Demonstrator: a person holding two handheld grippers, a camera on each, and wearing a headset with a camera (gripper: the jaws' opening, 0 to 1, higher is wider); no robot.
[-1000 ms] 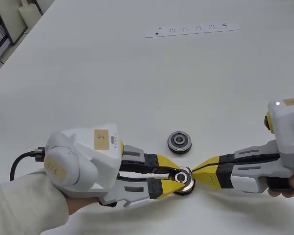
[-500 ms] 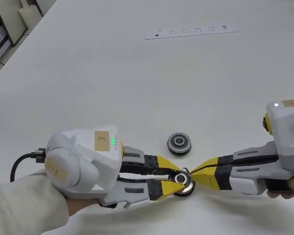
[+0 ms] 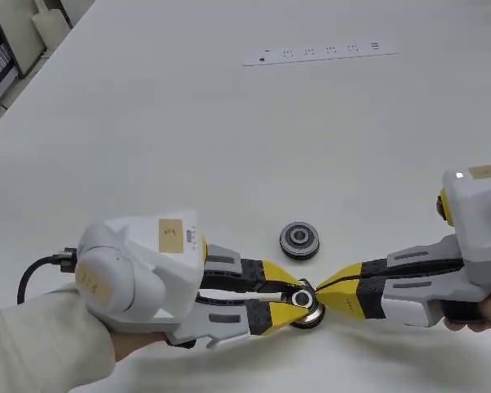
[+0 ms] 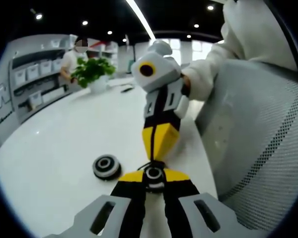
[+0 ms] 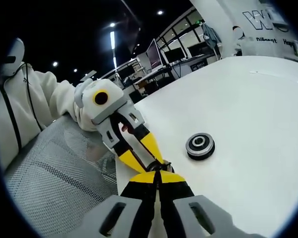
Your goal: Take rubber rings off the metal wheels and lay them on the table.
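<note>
My left gripper is clamped on the metal wheel. The wheel lies flat, low over the table at the near edge, one yellow jaw on its far side and one on its near side. My right gripper comes in from the right and meets the wheel's right-hand rim nose to nose with the left. Its jaws are drawn together to a narrow point. I cannot tell whether they have the rubber ring pinched or are only touching it.

What matters now is the line between my two hands. The grippers point straight at each other along the left-right line, and the wheel sits at the left one's tips. As I judge it, the ring has to peel off rightward and upward, away from the left jaws, while the left hand holds the hub steady.

The second wheel lies flat on the table just beyond, apart from both grippers, with its ring on.
</note>
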